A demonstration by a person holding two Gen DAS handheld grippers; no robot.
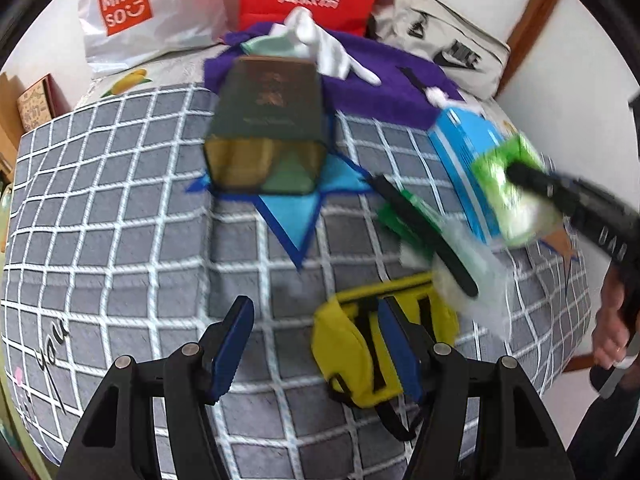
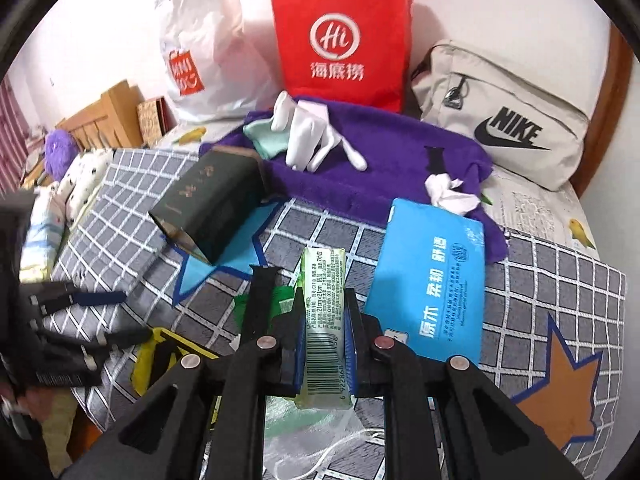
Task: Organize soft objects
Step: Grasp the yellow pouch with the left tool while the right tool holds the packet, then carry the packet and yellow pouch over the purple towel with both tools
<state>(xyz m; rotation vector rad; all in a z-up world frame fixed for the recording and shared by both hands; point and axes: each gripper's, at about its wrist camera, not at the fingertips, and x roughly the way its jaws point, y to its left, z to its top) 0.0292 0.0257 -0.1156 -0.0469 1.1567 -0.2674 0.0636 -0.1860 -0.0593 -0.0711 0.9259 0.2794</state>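
Note:
My right gripper (image 2: 323, 312) is shut on a green tissue pack (image 2: 324, 320) and holds it above the checked bedspread (image 2: 540, 280); the pack also shows in the left wrist view (image 1: 512, 188). My left gripper (image 1: 316, 320) is open and empty, low over the bedspread (image 1: 120, 200), its right finger in front of a yellow pouch (image 1: 360, 344). A blue tissue pack (image 2: 432, 280) lies right of the held pack. White gloves (image 2: 312, 136) and a mint cloth (image 2: 264, 132) lie on a purple towel (image 2: 380, 168).
A dark green box (image 2: 212, 200) lies on a blue star patch. A black watch strap (image 1: 424, 232) lies on a clear plastic bag. A red paper bag (image 2: 344, 36), a white Miniso bag (image 2: 200, 48) and a beige Nike bag (image 2: 504, 116) stand at the wall.

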